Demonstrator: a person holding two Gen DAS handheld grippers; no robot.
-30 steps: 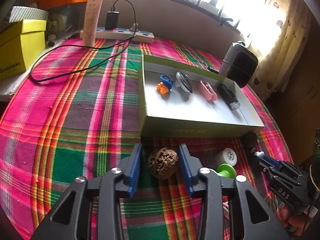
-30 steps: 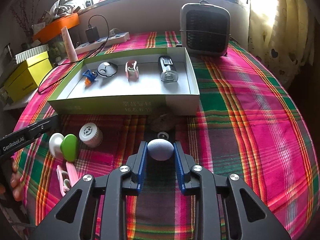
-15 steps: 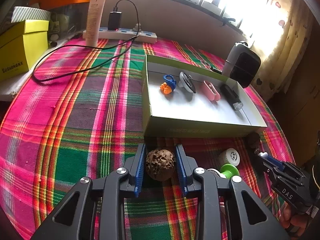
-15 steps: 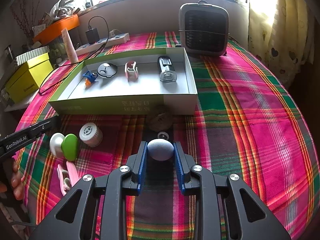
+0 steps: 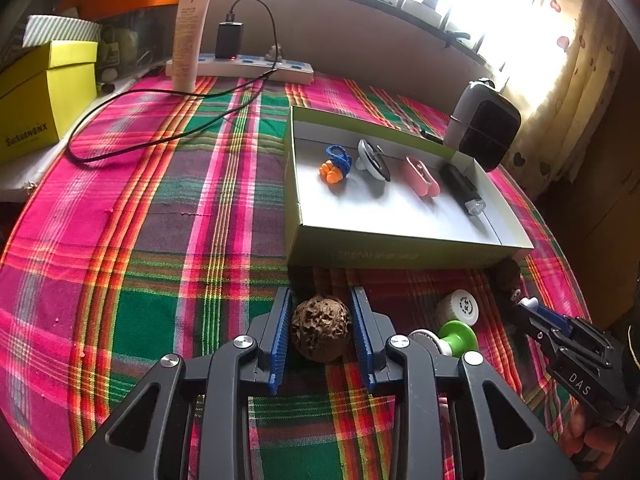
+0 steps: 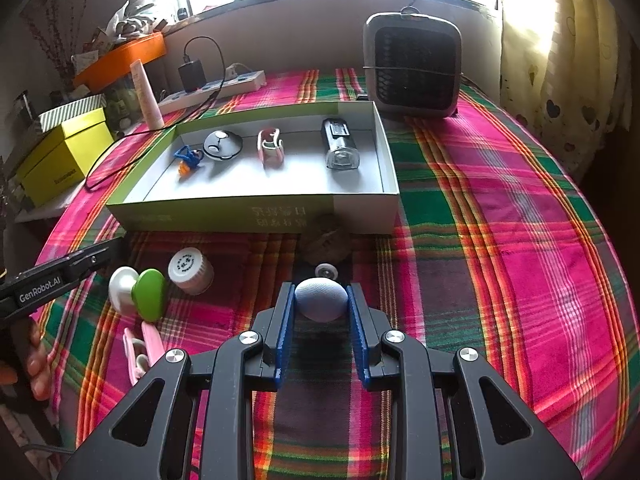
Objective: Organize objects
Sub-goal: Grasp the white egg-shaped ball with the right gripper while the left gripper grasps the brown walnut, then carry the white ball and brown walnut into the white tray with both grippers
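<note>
My left gripper (image 5: 321, 295) is shut on a brown wrinkled walnut (image 5: 320, 330), both blue pads pressing its sides just in front of the green box (image 5: 400, 255). My right gripper (image 6: 320, 287) is shut on a pale blue-grey egg-shaped ball (image 6: 321, 299) low over the plaid cloth. Inside the box (image 6: 240, 216) lie a blue-and-orange piece (image 6: 188, 159), a grey disc (image 6: 222, 144), a pink clip (image 6: 271, 148) and a black-and-clear cylinder (image 6: 340, 144). Whether the walnut is off the cloth I cannot tell.
Loose on the cloth before the box: a white capped jar (image 6: 190, 270), a green-and-white piece (image 6: 140, 294), a pink clip (image 6: 140, 348), a second walnut (image 6: 326, 238), a small white ring (image 6: 326, 271). A small fan (image 6: 414, 68), a power strip (image 5: 240, 66) and a yellow box (image 5: 36, 96) stand behind.
The left jaws have drawn in from a wider gap until the pads press on the walnut. The right gripper and its ball have not moved.
</note>
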